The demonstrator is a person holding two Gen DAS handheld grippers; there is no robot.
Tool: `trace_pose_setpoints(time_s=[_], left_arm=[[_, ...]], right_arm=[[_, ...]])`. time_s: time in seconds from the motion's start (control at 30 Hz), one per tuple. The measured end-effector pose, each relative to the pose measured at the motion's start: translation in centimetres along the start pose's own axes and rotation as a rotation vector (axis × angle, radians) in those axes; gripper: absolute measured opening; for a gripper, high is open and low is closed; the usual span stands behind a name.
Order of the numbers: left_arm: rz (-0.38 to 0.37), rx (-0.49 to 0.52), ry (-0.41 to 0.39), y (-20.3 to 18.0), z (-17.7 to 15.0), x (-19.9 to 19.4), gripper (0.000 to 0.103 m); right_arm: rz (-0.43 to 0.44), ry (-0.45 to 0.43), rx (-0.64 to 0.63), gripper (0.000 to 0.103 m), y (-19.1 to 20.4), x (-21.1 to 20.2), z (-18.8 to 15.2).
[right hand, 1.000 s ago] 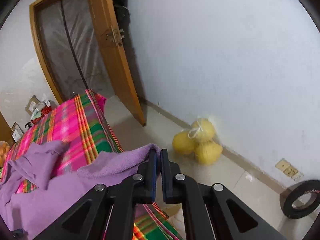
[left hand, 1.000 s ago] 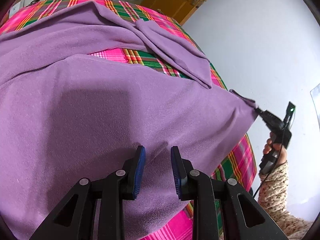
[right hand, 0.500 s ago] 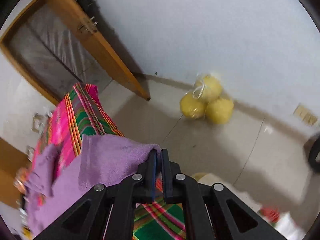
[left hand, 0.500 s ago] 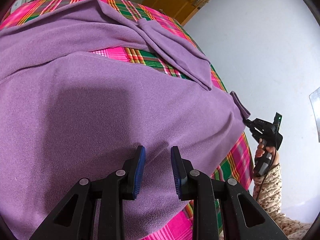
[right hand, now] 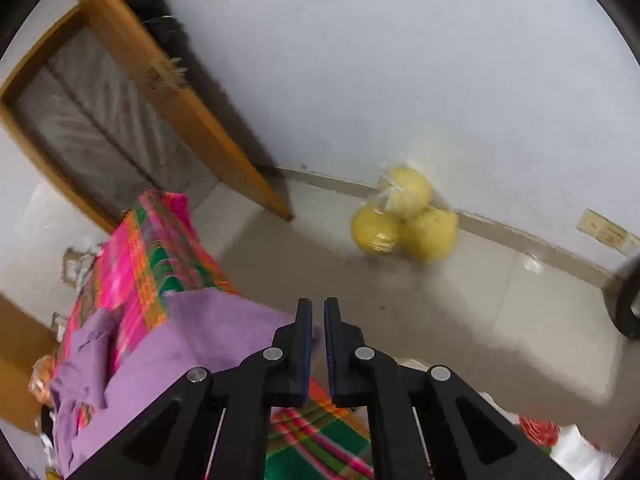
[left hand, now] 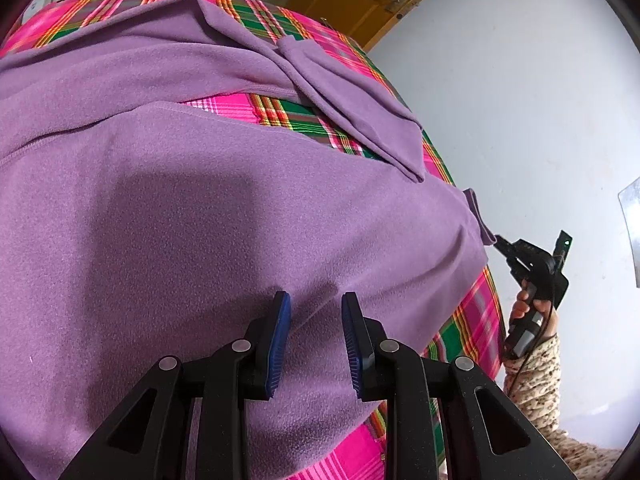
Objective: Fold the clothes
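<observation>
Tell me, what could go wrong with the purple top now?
The right gripper pinches only a small corner of the purple garment, so it might slip free. The left gripper is open and holds nothing, so that side may sag. The hem already overhangs the plaid cover and might slide off.

Garment (left hand: 192,208): purple fleece, spread over a plaid bedcover (left hand: 288,112) (pink, green, orange). One sleeve (left hand: 360,120) lies flat, pointing toward 4 o'clock. The body's corner at 3 o'clock is lifted off the bed, pulled taut. Surface smooth, few wrinkles.
</observation>
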State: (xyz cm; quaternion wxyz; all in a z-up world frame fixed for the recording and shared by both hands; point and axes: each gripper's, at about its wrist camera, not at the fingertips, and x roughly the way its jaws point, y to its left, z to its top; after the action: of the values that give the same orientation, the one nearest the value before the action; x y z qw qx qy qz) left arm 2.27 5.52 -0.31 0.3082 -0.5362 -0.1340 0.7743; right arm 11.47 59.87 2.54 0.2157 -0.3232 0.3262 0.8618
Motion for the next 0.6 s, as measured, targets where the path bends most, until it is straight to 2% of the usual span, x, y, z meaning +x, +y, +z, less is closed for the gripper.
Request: trace_pose_setpoints(time_s=[0.1,0.2,0.3,0.4,0.57,0.6], left_arm=[[-0.005,-0.004,0.0,0.1,0.0,0.0,0.027],[-0.007,-0.007,0.0,0.1,0.0,0.0,0.027],[-0.013,-0.01,0.0,0.2,0.0,-0.1,0.027],[-0.02,-0.015,0.002,0.4,0.0,-0.1,0.027],[-0.026,-0.018,0.006,0.6,0.2,-0.2,0.027],[-0.027,-0.019,0.006,0.6,0.2,-0.2,0.027]], right_arm=[[0.081,-0.035,-0.089,0.009,2.2,-0.9,-0.5],[0.137,-0.03,-0.259,0.019,5.6,-1.1,-1.5],[0.045,0.012,-0.364,0.019,7.9,0.4,-2.5],[-0.136,0.056,-0.389,0.02,8.0,2.1,-2.6],[-0.279,0.035,-0.268,0.02,5.8,2.3,-0.5],[-0.282,0.027,-0.26,0.02,5.8,2.1,-0.3]])
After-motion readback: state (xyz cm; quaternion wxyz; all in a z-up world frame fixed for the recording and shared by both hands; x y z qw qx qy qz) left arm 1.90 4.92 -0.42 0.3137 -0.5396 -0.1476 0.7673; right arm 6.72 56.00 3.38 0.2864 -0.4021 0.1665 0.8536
